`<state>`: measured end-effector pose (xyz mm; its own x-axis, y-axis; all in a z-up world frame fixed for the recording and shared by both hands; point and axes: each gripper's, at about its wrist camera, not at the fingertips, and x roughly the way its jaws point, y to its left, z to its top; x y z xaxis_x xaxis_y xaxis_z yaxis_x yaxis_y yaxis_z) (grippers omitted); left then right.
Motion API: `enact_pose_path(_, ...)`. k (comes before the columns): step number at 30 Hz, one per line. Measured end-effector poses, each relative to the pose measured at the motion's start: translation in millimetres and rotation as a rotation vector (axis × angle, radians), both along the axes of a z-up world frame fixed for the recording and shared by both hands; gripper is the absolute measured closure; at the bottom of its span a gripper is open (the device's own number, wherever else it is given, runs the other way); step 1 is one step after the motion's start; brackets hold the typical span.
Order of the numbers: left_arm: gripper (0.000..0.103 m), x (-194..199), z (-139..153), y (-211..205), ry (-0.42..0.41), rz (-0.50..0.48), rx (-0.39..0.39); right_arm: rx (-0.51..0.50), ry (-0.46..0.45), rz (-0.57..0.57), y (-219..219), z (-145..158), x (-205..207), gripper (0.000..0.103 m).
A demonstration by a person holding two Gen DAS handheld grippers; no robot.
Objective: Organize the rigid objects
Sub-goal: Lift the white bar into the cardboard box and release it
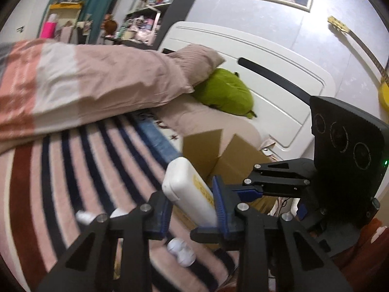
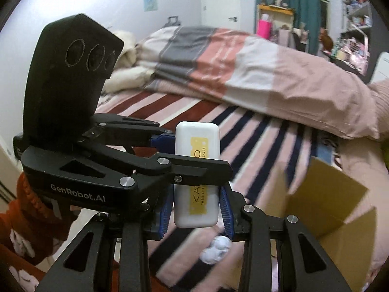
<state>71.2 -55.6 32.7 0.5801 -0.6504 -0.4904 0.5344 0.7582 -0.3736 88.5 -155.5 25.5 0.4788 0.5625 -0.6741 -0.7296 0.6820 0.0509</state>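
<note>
white and smooth with rounded corners, the plastic case (image 2: 196, 175) is a flat oblong box with a yellow label (image 2: 198, 177) running down its face, the label's edge notched like a stamp and printed in dark letters that read partly as "ka" and "three litt", the rest hidden behind a black claw arm. in the left wrist view the same case (image 1: 189, 189) shows a seam line along its side and a strip of the yellow label. the case is held in the air above the striped blanket (image 2: 255, 131) on the bed, upright in the right wrist view. both claws are on it: the right claw (image 2: 195, 215) has its blue ribbed pads (image 2: 226, 209) pressed against the lower part of the case on either side, and the left claw (image 2: 170, 155) reaches in from the left side of that view and is clamped across the case's middle, one arm crossing in front of the label. in the left wrist view the left claw (image 1: 192, 209) has its blue pads tight on the case's near end, and the right claw (image 1: 243, 189) comes in from the right with its blue finger touching the case. an open cardboard box (image 2: 335, 209) sits on the bed just beside and below the case. a small white round object (image 2: 216, 248) lies on the blanket beneath the claws. a pink and grey duvet (image 2: 243, 68) is heaped further back, with a green plush toy (image 1: 226, 95) near the headboard.
</note>
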Motion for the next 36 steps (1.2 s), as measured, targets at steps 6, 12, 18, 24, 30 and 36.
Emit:
enact_pose_path(6, 0.075, 37, 9, -63, 0.065, -0.105, 0.017, 0.012, 0.033, -0.111, -64, 7, 20, 0.072)
enact_pose_path(12, 0.075, 74, -13, -108, 0.239, -0.147, 0.081, 0.000, 0.156, -0.162, -96, -17, 46, 0.072)
enact_pose_path(18, 0.066, 78, -23, -122, 0.273, -0.126, 0.171, -0.043, 0.215, -0.188, -99, -33, 50, 0.071)
enact_pose_path(24, 0.032, 69, -10, -115, 0.212, -0.090, 0.196, -0.083, 0.187, -0.197, -96, -31, 42, 0.056)
enact_pose_path(30, 0.031, 48, 8, -69, 0.164, -0.006, 0.187, -0.090, 0.079, -0.157, -72, -10, 19, 0.024)
enact_pose_path(36, 0.023, 21, 20, 0, 0.098, 0.145, 0.219, -0.068, -0.043, -0.056, -19, 15, -5, 0.000)
